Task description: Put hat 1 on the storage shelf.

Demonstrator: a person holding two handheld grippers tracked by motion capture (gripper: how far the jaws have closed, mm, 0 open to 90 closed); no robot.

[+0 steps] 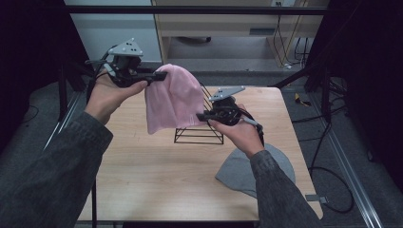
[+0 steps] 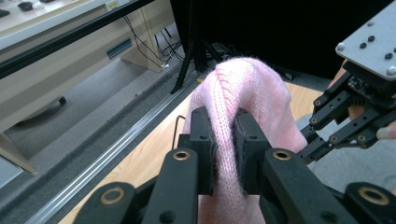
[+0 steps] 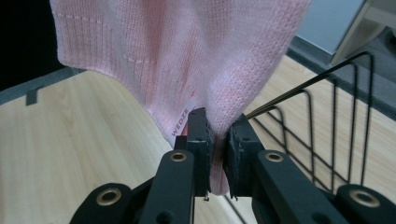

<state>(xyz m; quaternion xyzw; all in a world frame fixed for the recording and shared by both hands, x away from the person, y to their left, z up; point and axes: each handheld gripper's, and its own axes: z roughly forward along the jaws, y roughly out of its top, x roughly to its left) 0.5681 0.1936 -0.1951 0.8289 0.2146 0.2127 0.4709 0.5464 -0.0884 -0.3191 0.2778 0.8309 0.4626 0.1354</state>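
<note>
A pink knitted beanie (image 1: 172,97) hangs in the air above the wooden table (image 1: 157,166), stretched between both grippers. My left gripper (image 1: 160,76) is shut on its upper edge at the left; in the left gripper view the pink beanie (image 2: 243,93) bunches between the pads (image 2: 224,154). My right gripper (image 1: 203,115) is shut on the beanie's lower right corner, where a small white label (image 3: 180,122) hangs from the pink beanie (image 3: 187,51) just above that gripper (image 3: 218,154). A grey beanie (image 1: 240,173) lies flat on the table near the front right, partly under the right forearm.
A black wire rack (image 1: 202,128) stands on the table behind and under the pink beanie; its bars (image 3: 327,130) run close to the right gripper. Black frame posts stand at both sides, and cables lie on the floor at the right.
</note>
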